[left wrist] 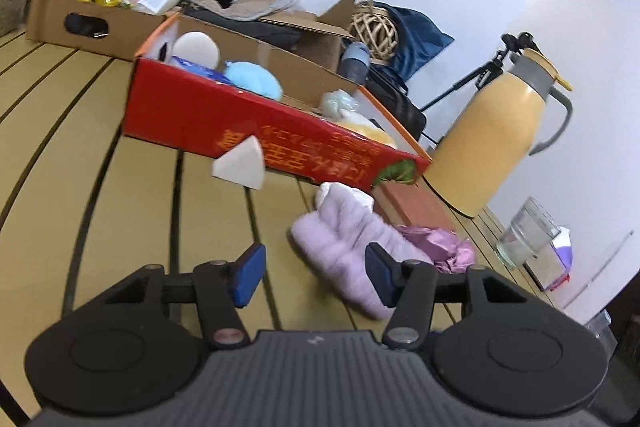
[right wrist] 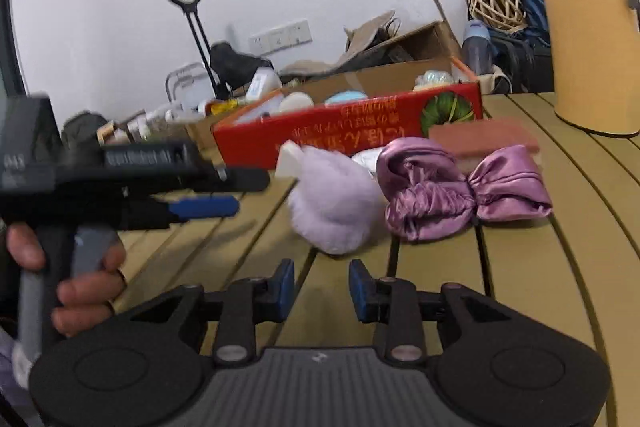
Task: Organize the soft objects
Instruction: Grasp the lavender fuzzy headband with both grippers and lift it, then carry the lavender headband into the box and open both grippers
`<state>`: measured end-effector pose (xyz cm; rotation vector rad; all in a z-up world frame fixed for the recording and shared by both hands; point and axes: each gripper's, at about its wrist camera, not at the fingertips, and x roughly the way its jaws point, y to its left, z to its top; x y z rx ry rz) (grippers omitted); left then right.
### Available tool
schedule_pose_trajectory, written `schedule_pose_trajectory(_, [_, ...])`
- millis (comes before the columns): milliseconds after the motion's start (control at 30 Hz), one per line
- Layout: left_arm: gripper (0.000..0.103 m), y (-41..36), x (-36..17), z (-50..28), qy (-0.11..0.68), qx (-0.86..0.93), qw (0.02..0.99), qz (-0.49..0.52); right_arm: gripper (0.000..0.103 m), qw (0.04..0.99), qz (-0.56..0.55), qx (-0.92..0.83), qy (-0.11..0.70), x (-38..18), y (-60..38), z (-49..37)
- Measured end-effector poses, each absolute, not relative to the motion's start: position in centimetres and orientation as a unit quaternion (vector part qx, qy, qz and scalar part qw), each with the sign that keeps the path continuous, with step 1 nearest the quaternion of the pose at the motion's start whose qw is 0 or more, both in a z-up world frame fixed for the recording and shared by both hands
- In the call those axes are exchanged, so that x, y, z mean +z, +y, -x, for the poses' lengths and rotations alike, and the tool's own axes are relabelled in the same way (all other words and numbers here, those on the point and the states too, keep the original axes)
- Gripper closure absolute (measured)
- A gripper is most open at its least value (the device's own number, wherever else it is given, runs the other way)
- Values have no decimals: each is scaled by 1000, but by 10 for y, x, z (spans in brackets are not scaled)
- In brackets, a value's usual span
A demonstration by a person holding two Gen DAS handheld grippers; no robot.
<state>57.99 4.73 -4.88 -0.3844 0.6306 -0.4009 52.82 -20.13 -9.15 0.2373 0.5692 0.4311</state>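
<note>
A lilac fluffy item (left wrist: pixel 352 247) (right wrist: pixel 332 207) lies on the slatted wooden table (left wrist: pixel 140 187) in front of a red box (left wrist: pixel 240 123) (right wrist: pixel 320 131). Purple satin cloth (left wrist: pixel 440 243) (right wrist: pixel 460 199) is bunched to its right. A white wedge sponge (left wrist: pixel 240 163) (right wrist: pixel 286 159) leans at the box front. The box holds a white round pad (left wrist: pixel 196 49) and a blue plush (left wrist: pixel 252 79). My left gripper (left wrist: pixel 316 275) (right wrist: pixel 248 195) is open, just short of the fluffy item. My right gripper (right wrist: pixel 322 289) is open and empty, nearer the table's front edge.
A yellow jug (left wrist: pixel 496 139) (right wrist: pixel 588 27) stands right of the red box, a brick-red block (left wrist: pixel 416 205) (right wrist: pixel 480 139) beside it and a glass (left wrist: pixel 524 235) near the edge. A cluttered cardboard box (left wrist: pixel 80 19) sits behind. A hand (right wrist: pixel 80 267) holds the left gripper's handle.
</note>
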Motion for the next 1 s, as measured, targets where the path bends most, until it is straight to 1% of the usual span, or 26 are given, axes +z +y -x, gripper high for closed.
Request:
schedule_pose_trajectory(33, [47,48,-48,-580,304,-194,913,190,72,932,-124,211,268,-86,-204,-530])
schedule_pose_trajectory(100, [47,51,-47,-581,295,-182,918,195,59,935,-133,205,259,-75,-208,-545])
schedule_pose_trajectory(167, [47,53,-46,-585,291,-173,920,197,57,931,-138,192,276,-76,-206,-568])
schedule_pose_trajectory(233, [46,55,-47,-591,290,-167,921,200,60,920,-167,175,309,-85,-203,-594])
schedule_pose_trajectory(267, [44,56,-47,-594,292,-162,922,197,65,915,-190,168,314,-91,-204,-601])
schedule_pose_trajectory(300, [38,56,-48,-598,293,-160,923,189,78,913,-201,166,314,-95,-204,-606])
schedule_pose_trajectory(333, [36,57,-49,-601,295,-160,925,179,79,914,-197,166,313,-97,-202,-608])
schedule_pose_trajectory(367, [35,59,-49,-604,294,-157,927,171,83,910,-188,179,324,-95,-200,-607])
schedule_pose_trajectory(433, [35,71,-50,-605,296,-155,927,172,83,895,-181,241,329,-82,-201,-600])
schedule_pose_trajectory(533, [32,80,-49,-601,310,-212,910,176,83,856,-178,314,372,-75,-209,-604])
schedule_pose_trajectory(567, [29,77,-49,-598,311,-233,907,165,82,846,-177,317,390,-78,-212,-609])
schedule_pose_trajectory(633, [28,64,-54,-595,323,-264,900,128,80,837,-184,300,419,-87,-217,-620])
schedule_pose_trajectory(700, [35,56,-59,-596,335,-260,898,117,77,837,-198,289,421,-92,-219,-629])
schedule_pose_trajectory(800, [45,45,-63,-604,339,-251,898,124,75,846,-193,280,411,-94,-214,-632])
schedule_pose_trajectory(867, [45,43,-63,-612,338,-246,899,130,76,847,-186,283,410,-93,-209,-631])
schedule_pose_trajectory(933, [53,43,-65,-616,342,-243,896,145,77,846,-184,287,410,-91,-210,-633])
schedule_pose_trajectory(1000, [67,42,-65,-615,341,-243,897,145,78,845,-185,290,410,-91,-211,-633])
